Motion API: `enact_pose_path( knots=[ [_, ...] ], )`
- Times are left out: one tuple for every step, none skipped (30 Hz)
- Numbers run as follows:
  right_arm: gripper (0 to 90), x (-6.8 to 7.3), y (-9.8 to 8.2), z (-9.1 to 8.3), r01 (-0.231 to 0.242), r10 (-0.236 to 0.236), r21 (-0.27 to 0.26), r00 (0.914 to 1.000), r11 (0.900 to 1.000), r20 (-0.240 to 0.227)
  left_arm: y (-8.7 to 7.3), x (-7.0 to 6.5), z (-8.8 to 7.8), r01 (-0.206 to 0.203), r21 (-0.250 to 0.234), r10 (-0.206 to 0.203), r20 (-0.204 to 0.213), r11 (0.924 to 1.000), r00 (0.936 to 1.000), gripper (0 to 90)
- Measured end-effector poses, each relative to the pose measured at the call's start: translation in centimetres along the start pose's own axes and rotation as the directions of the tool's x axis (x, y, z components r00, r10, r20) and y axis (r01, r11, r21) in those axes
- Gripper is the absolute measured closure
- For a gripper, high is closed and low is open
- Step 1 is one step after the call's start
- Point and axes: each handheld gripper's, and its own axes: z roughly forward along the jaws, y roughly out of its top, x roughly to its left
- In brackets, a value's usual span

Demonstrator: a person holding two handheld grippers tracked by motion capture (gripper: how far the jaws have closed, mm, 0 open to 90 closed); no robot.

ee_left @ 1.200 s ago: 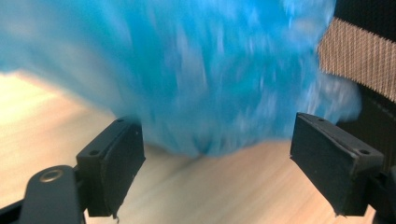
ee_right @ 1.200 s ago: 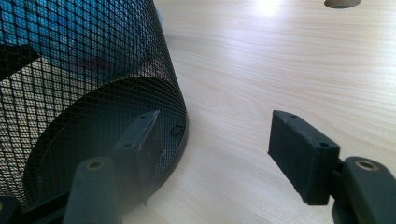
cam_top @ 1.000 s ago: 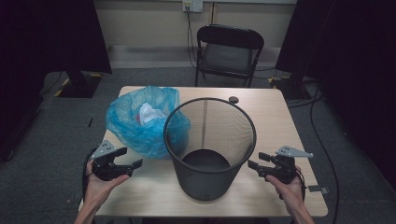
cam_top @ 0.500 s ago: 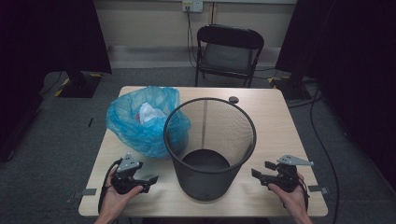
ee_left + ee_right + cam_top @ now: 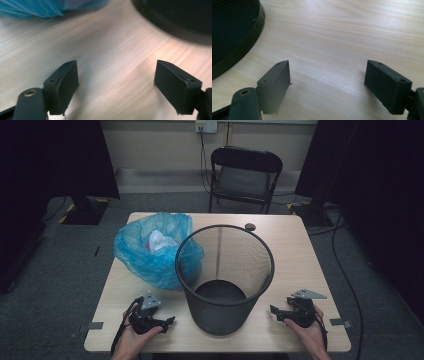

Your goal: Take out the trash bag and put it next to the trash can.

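High view, bin: the black mesh waste bin (image 5: 224,277) stands upright at the table's middle, mouth up, its long axis vertical, between your two grippers and touching neither.
High view, bag: the blue plastic bag (image 5: 152,249) lies on the bin's left, pressed against its wall, with white stuff inside.
High view, left gripper: your left gripper (image 5: 170,321) rests low at the near left edge of the wooden table (image 5: 300,255), pointing toward the bin's foot.
High view, right gripper: your right gripper (image 5: 273,311) sits low at the near right, also pointing at the bin (well short of it).
High view, change: against the earlier pictures, both hands have sunk toward the tabletop and the left has drawn nearer to the bin; bin and bag lie as before.
Left gripper view: jaws spread wide over bare wood, nothing between them; the bin's dark base is ahead at upper right, the bag at upper left.
Right gripper view: jaws have just been opening and stand wide apart, empty; the bin's base curves in at upper left.
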Motion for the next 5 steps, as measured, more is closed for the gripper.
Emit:
enact_pose_path(
  knots=[
    [19.8, 0.19, -0.08, 0.06, 0.019, -0.019, -0.001, 0.9997, 1.0, 0.016, -0.07, 0.01, 0.1, 0.001, -0.012, -0.001, 0.005, 0.9999, 1.0, 14.4],
    [19.2, 0.34, -0.15, 0.11, 0.031, -0.031, -0.003, 0.9992, 1.0, 0.026, -0.25, 0.1, 0.2, -0.011, -0.03, 0.012, 0.011, 0.9995, 0.9999, 13.4],
    [17.4, 0.59, -0.27, 0.2, 0.046, -0.046, -0.003, 0.9982, 0.999, 0.037, -0.42, 0.19, 0.32, -0.018, -0.049, 0.019, 0.016, 0.9986, 0.9997, 12.1],
    [16.8, 0.68, -0.31, 0.26, 0.058, -0.057, -0.004, 0.9976, 0.998, 0.039, -0.43, 0.25, 0.35, -0.018, -0.05, 0.019, 0.018, 0.9986, 0.9997, 10.6],
    [16.6, 0.76, -0.34, 0.28, 0.061, -0.061, -0.001, 0.9972, 0.998, 0.045, -0.41, 0.25, 0.34, -0.02, -0.046, 0.021, 0.015, 0.9987, 0.9997, 10.4]
  ],
)
